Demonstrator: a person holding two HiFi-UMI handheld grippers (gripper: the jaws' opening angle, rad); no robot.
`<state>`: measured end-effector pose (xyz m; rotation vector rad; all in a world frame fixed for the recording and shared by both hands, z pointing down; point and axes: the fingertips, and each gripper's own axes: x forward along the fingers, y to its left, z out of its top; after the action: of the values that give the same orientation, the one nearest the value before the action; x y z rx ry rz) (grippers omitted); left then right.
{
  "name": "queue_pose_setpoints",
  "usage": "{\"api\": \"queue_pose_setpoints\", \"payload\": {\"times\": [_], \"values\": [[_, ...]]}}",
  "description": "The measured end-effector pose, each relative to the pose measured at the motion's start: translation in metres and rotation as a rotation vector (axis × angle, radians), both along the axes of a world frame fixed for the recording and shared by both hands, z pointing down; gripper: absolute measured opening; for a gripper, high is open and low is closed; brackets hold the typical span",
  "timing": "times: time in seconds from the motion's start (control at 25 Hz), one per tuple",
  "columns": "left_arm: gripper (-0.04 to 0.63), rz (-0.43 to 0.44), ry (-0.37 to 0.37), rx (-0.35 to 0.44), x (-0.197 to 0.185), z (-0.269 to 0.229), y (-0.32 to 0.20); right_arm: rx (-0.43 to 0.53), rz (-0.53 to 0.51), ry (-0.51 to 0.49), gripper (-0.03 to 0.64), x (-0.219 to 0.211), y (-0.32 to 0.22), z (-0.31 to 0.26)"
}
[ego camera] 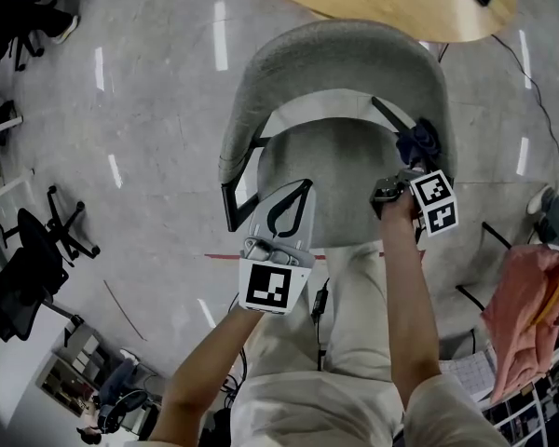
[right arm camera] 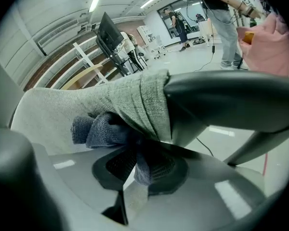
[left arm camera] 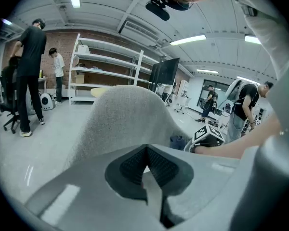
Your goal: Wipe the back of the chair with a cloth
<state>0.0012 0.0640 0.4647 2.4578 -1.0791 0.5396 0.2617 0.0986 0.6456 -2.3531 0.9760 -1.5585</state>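
Well, right tool point(ego camera: 407, 163) pins cloth point(ego camera: 419, 142) against edge of chair back point(ego camera: 335, 59).

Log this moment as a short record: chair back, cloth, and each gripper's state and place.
chair back: grey fabric, curved
cloth: dark blue, bunched, pressed on the chair back's right end, beside the black armrest
right gripper: shut on the cloth
left gripper: shut, nothing between its jaws, held over the seat
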Motion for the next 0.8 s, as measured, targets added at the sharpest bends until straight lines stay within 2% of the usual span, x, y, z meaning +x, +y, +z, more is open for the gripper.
{"api": "queue_pose_setpoints", "payload": {"times": [0.2, 0.4, 0.6, 0.8], "values": [[0.0, -0.006, 0.004, 0.003, -0.002, -0.003, 0.005, -0.061, 0.036, 0.019, 0.084, 0.0, 0.017, -0.003], [0.0, 0.004, 0.001, 0.021, -0.004, -0.012, 0.01, -0.136, 0.138, 0.014, 0.083, 0.007, 0.06, -0.004], [0.0, -0.006, 0.006, 0.034, -0.01, -0.023, 0.009, -0.191, 0.019, 0.049, 0.083, 0.005, 0.079, -0.005], [0.0, -0.002, -0.017, -0.024, -0.016, -0.024, 0.017, -0.173, -0.145, 0.035, 0.083, -0.017, 0.066, -0.019]]}}
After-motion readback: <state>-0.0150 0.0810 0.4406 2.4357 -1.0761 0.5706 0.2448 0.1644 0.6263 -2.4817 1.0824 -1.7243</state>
